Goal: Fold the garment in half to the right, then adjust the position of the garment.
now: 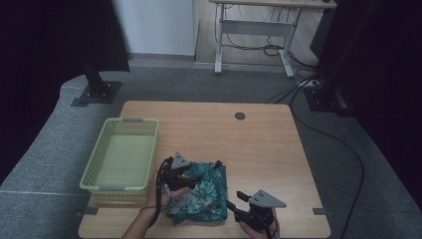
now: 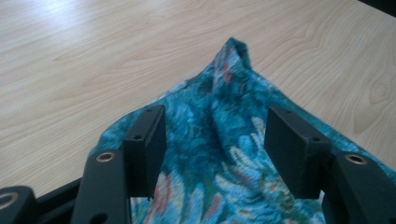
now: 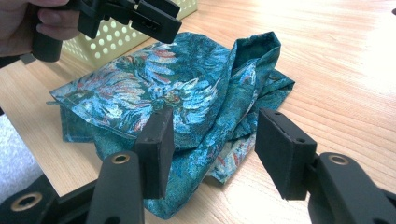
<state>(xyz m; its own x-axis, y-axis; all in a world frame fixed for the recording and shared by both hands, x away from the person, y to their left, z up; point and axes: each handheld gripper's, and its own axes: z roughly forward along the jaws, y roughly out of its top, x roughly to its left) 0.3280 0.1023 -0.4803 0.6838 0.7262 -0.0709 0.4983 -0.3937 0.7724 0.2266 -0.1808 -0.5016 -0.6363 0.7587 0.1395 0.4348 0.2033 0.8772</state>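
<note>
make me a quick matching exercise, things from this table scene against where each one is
Things:
1. basket
2. cloth
3. left gripper
4. right gripper

Places:
a. lying crumpled at the table's near edge
b. over the cloth, jaws open
c. on the table's left side
d. just right of the cloth, jaws open

Pairs: 1-c, 2-a, 3-b, 4-d

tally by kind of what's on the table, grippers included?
Cloth, teal floral: 1
Basket, pale green: 1
Grippers: 2, left gripper and right gripper, both open
Total: 4
</note>
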